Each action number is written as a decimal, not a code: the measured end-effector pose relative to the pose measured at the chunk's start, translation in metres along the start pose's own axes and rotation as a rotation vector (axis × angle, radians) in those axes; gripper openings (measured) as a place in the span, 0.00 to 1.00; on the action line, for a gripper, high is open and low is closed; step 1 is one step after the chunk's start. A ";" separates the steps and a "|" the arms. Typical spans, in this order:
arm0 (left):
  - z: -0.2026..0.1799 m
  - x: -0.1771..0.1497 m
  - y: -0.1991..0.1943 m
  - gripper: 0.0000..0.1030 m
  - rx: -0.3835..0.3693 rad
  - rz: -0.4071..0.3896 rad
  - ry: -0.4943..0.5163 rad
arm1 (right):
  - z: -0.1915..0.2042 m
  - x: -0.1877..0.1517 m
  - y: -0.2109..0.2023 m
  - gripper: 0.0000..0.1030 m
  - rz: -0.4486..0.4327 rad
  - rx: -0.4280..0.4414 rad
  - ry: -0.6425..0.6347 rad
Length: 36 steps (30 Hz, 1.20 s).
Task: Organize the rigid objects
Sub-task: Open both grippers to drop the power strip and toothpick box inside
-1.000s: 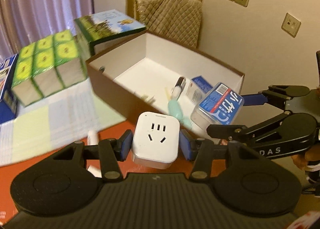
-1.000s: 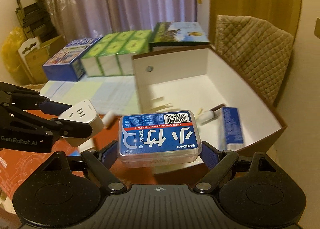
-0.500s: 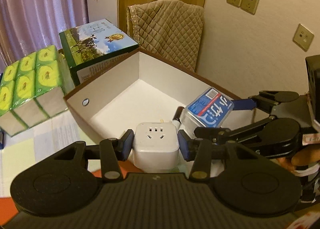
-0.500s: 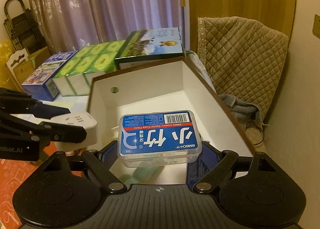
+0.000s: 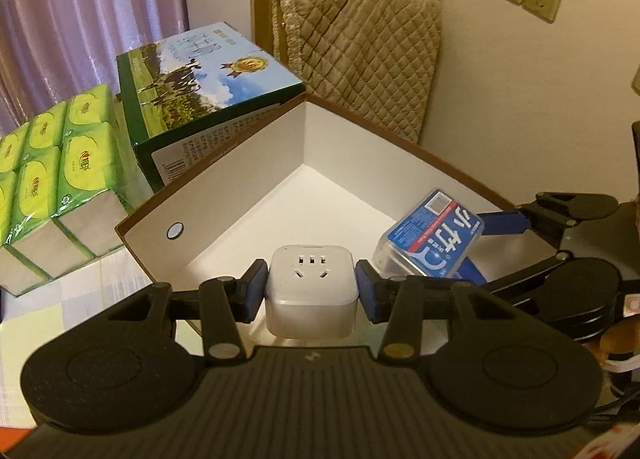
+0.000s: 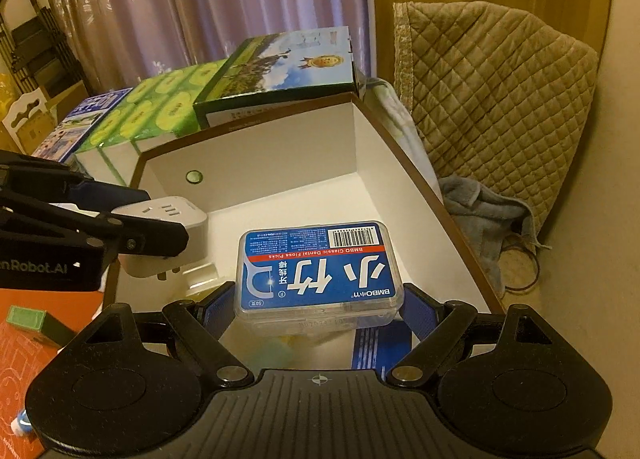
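Note:
My left gripper [image 5: 311, 287] is shut on a white plug adapter [image 5: 310, 291] and holds it above the near corner of an open brown box with a white inside [image 5: 248, 179]. My right gripper [image 6: 316, 307] is shut on a clear dental floss pick box with a blue label [image 6: 316, 271], held over the same open box [image 6: 280, 163]. Each gripper shows in the other view: the adapter [image 6: 172, 227] at the left, the floss box [image 5: 430, 235] at the right. A blue packet [image 6: 380, 347] lies in the box under the right gripper.
A green milk carton box [image 5: 208, 87] and green tissue packs [image 5: 56, 163] stand left of the open box. A quilted brown cover [image 5: 360, 59] hangs behind it. A grey cloth [image 6: 484, 211] lies to its right. An orange mat [image 6: 24, 355] shows at the lower left.
Both grippers have moved forward from the orange mat to above the open box, each still holding its object. The box now fills the middle of both views.

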State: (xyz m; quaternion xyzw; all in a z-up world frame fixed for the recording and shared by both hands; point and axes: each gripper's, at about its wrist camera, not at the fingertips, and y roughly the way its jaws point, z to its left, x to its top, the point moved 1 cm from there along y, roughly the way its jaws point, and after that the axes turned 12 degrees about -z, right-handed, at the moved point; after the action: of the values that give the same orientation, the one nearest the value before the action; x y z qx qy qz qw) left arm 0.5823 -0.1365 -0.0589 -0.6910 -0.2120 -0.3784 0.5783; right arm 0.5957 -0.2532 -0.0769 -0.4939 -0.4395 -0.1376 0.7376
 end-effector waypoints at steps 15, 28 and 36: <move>0.028 0.001 0.053 0.42 0.081 0.062 0.004 | 0.004 0.016 0.060 0.81 0.063 0.007 -0.014; 0.045 0.007 0.051 0.50 0.117 0.032 -0.030 | 0.010 0.022 0.077 0.82 -0.006 0.006 -0.018; 0.041 -0.001 0.030 0.52 0.110 0.031 -0.023 | 0.011 0.018 0.057 0.84 -0.006 0.017 -0.019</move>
State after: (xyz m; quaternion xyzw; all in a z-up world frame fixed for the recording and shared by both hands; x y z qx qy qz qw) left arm 0.6151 -0.1041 -0.0812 -0.6657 -0.2283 -0.3493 0.6187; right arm 0.6371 -0.2129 -0.0966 -0.4875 -0.4490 -0.1313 0.7372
